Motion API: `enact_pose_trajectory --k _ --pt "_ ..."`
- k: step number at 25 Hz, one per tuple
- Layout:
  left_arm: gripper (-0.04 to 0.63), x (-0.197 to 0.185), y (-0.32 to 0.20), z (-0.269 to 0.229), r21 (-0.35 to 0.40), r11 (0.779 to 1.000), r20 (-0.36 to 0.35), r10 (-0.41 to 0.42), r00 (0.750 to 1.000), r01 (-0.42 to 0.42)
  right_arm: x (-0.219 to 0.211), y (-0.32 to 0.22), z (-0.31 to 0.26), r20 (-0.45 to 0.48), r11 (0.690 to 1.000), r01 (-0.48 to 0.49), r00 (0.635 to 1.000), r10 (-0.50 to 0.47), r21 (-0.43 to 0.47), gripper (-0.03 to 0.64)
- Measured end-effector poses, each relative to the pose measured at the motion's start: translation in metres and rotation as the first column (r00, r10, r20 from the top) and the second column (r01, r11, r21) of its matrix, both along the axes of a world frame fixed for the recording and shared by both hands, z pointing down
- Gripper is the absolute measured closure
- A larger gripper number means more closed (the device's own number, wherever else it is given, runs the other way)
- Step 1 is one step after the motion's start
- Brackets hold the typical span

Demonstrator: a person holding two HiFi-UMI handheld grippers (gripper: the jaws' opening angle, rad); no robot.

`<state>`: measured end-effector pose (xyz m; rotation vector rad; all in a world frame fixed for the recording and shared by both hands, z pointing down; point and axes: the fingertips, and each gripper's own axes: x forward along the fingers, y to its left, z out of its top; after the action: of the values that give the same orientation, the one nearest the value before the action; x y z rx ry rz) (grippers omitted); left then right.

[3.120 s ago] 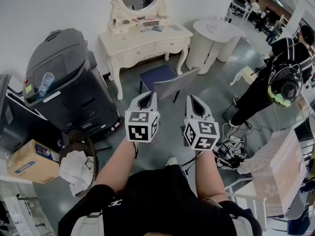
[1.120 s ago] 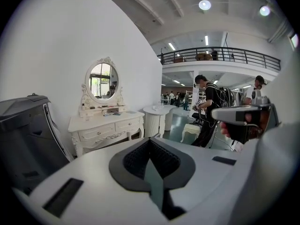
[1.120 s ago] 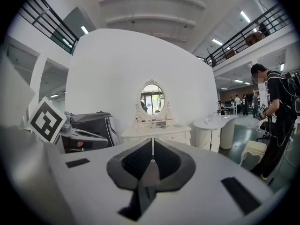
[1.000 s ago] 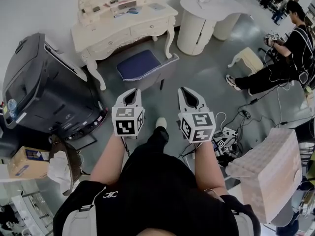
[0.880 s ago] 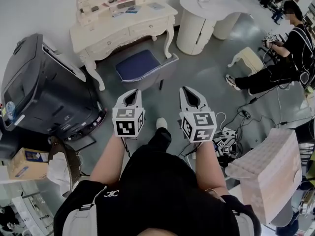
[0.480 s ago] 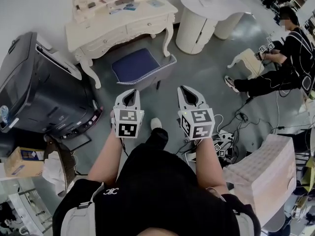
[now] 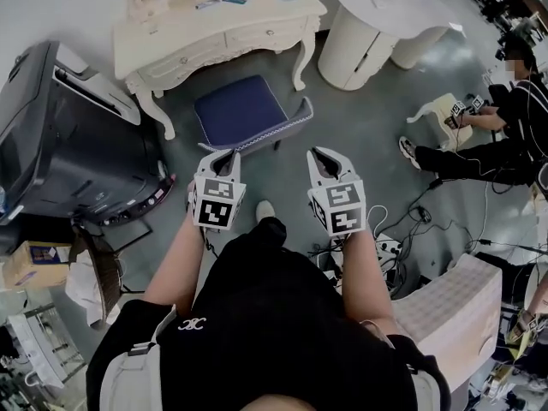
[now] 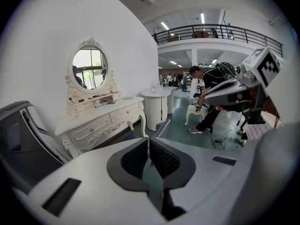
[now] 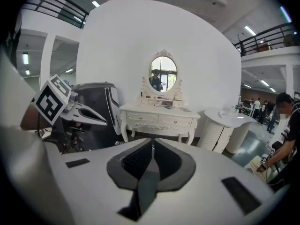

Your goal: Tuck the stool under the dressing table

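Note:
A stool with a dark blue seat and a grey low back stands on the floor in front of the cream dressing table, its seat partly out from under it. My left gripper is shut and empty, its tip just short of the stool's near edge. My right gripper is shut and empty too, right of the stool's back corner. In the left gripper view the dressing table with its oval mirror lies ahead beyond my shut left gripper. The right gripper view shows the table past my shut right gripper.
A large black machine stands left of the stool. A white round pedestal table is right of the dressing table. A person in black sits on the floor at the right beside cables. A cardboard box lies at left.
I have stepped closer to the stool. Both grippers have moved forward and down toward its near edge, staying shut. The dressing table sits higher in the head view now.

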<state>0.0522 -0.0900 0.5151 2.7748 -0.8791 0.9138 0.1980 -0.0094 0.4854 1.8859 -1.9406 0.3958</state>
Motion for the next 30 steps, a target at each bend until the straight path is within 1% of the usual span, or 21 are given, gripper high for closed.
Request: enact_pose_trajectory --k 2,6,8,9,11,12,14,17,20,22,23,25,27,28,30 --pt "0.597 0.009 -0.01 0.006 -0.002 1.0 0.019 0.013 1.0 -0.013 0.011 -0.014 0.008 -0.014 0.999 0.027 1.0 -0.027 -0.024 0.609" --pt "0.597 0.018 -0.031 0.024 -0.033 0.999 0.059 0.018 0.998 -0.016 0.034 -0.043 0.025 -0.03 0.994 0.071 0.997 -0.074 -0.089 0.608" --pt "0.597 0.02 -0.039 0.037 -0.063 0.998 0.086 0.025 0.996 -0.02 0.045 -0.056 0.039 -0.045 0.984 0.105 0.993 -0.113 -0.14 0.597" --pt "0.592 0.02 -0.039 0.045 -0.097 0.995 0.099 0.03 0.995 -0.021 0.048 -0.06 0.046 -0.051 0.977 0.128 0.989 -0.139 -0.173 0.58" --pt "0.557 0.02 -0.034 0.058 -0.165 0.986 0.125 0.052 0.991 -0.031 0.055 -0.065 0.059 -0.06 0.957 0.171 0.98 -0.19 -0.236 0.559" --pt "0.546 0.021 -0.032 0.063 -0.184 0.982 0.141 0.065 0.988 -0.038 0.059 -0.067 0.065 -0.066 0.948 0.187 0.975 -0.211 -0.259 0.555" --pt "0.534 0.023 -0.031 0.069 -0.199 0.979 0.172 0.084 0.982 -0.049 0.065 -0.075 0.073 -0.078 0.932 0.214 0.966 -0.246 -0.291 0.555" --pt "0.512 0.021 -0.03 0.077 -0.219 0.975 0.204 0.081 0.976 -0.035 0.07 -0.086 0.085 -0.069 0.905 0.274 0.948 -0.311 -0.325 0.553" --pt "0.461 0.019 -0.029 0.086 -0.243 0.97 0.233 0.074 0.97 -0.015 0.073 -0.096 0.096 -0.066 0.879 0.333 0.924 -0.376 -0.341 0.549" --pt "0.443 0.016 -0.03 0.093 -0.255 0.967 0.251 0.049 0.967 0.017 0.074 -0.1 0.104 -0.06 0.854 0.379 0.903 -0.425 -0.357 0.535" --pt "0.443 0.014 -0.031 0.096 -0.257 0.966 0.258 0.034 0.966 0.034 0.074 -0.101 0.108 -0.056 0.837 0.406 0.889 -0.455 -0.367 0.523" --pt "0.443 0.013 -0.035 0.103 -0.254 0.966 0.276 0.017 0.961 0.056 0.074 -0.103 0.117 -0.051 0.795 0.462 0.852 -0.521 -0.394 0.476" --pt "0.443 0.011 -0.037 0.113 -0.244 0.967 0.305 0.009 0.952 0.069 0.073 -0.102 0.129 -0.066 0.745 0.507 0.807 -0.587 -0.434 0.445" --pt "0.443 0.009 -0.037 0.117 -0.239 0.968 0.319 0.0 0.948 0.081 0.073 -0.101 0.136 -0.079 0.723 0.52 0.785 -0.615 -0.455 0.445" --pt "0.443 0.006 -0.039 0.122 -0.218 0.969 0.338 -0.036 0.94 0.115 0.074 -0.105 0.145 -0.1 0.695 0.537 0.753 -0.651 -0.478 0.445"
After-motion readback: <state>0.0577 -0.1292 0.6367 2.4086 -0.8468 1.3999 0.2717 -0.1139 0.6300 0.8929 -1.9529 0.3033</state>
